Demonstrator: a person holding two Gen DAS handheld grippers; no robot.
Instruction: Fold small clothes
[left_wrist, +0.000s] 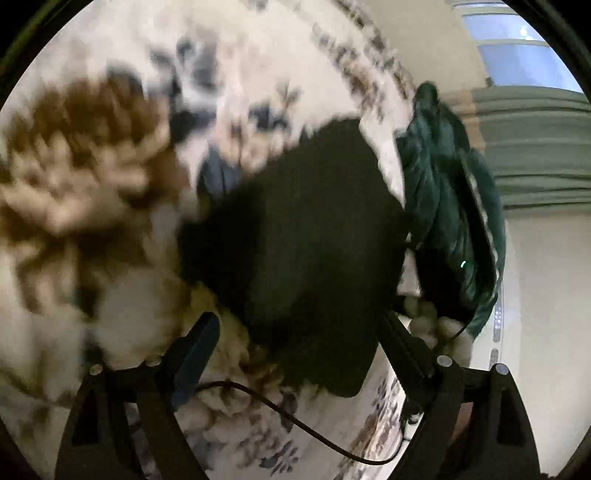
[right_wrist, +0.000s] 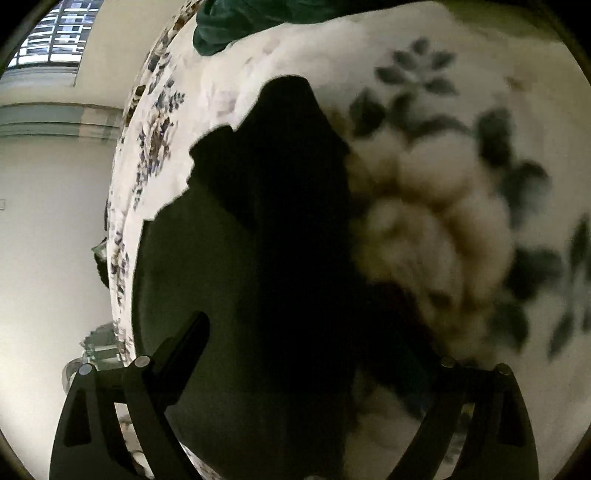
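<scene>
A: Where's the garment we're folding?

B: The black garment (left_wrist: 295, 236) lies flat on the floral bedspread (left_wrist: 258, 74), close to the bed's edge, looking already doubled into a rough rectangle. A second piece, the dark green garment (left_wrist: 447, 192), sits heaped just beyond it by the same edge.

A: And the grippers?

B: The left gripper (left_wrist: 299, 332) has its fingers spread wide above the black cloth, holding nothing. The right gripper (right_wrist: 321, 339) also seems spread, fingers either side of the cloth. But the fabric is so dark there that I can't say whether a tip is touching it.

A: So which step?

B: I'd judge it's between folds — both tools released over the piece (the views are motion-blurred, so take that loosely). The next move probably calls for pinching one edge and carrying it across, keeping the layers square.

A: Any baskets or bins?

B: None visible — only the bed, walls and a window (right_wrist: 55, 33).
</scene>
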